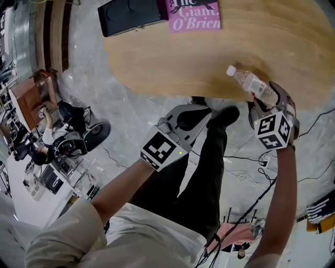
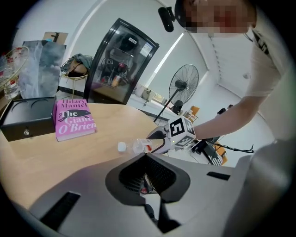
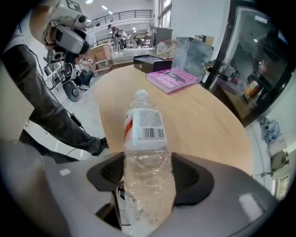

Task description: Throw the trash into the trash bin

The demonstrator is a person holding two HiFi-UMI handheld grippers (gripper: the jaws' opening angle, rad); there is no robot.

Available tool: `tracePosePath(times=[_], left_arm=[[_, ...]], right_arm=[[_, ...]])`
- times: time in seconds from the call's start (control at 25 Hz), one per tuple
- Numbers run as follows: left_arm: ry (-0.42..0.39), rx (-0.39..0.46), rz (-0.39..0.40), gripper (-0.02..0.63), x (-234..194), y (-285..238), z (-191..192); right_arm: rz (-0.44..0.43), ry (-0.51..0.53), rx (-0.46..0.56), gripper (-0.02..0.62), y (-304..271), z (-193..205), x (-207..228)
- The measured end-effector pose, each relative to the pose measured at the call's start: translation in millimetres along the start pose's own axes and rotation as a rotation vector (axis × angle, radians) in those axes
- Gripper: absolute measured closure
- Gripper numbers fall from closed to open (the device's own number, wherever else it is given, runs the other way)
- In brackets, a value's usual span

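Observation:
A clear plastic bottle with a white cap and a barcode label sticks out of my right gripper, over the near edge of the round wooden table. In the right gripper view the bottle stands between the dark pads of my right gripper, which is shut on its crumpled lower half. My left gripper hangs lower, off the table and above the floor by my legs. In the left gripper view the tips of my left gripper meet with nothing held, and the bottle shows beyond them.
A pink book and a black box lie at the table's far side. A fan lies on the floor to the left, near desks and a seated person. Cables run across the floor on the right. A dark glass cabinet stands behind the table.

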State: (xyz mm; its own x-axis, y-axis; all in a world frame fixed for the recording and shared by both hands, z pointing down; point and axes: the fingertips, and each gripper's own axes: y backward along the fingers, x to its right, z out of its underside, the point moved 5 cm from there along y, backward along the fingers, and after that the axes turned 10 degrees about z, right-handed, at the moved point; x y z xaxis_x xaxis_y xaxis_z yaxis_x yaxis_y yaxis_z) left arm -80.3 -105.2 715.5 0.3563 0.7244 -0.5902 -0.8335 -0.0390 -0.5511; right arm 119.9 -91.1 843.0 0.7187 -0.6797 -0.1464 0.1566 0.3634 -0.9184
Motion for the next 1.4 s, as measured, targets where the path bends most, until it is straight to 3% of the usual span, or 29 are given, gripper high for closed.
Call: tracePosePath(times=[0.76,1.16,1.4], left_arm=[[-0.116,-0.147,0.128,0.598,79.0,-70.4,38.8],[-0.14,-0.191,0.178,0.598,106.8,-115.8,56.8],[-0.141,-0.209,0.189,0.598,110.5,-138.3,67.1]], right_arm=[[0.059,-0.237,-0.048,0.273,51.5,142.4,-60.4],[0.046,-0.396,-0.132,0.273,42.8,226.1,-95.9],[0.008,-0.491,-0.235,0.272,17.1,265.8,-119.3]])
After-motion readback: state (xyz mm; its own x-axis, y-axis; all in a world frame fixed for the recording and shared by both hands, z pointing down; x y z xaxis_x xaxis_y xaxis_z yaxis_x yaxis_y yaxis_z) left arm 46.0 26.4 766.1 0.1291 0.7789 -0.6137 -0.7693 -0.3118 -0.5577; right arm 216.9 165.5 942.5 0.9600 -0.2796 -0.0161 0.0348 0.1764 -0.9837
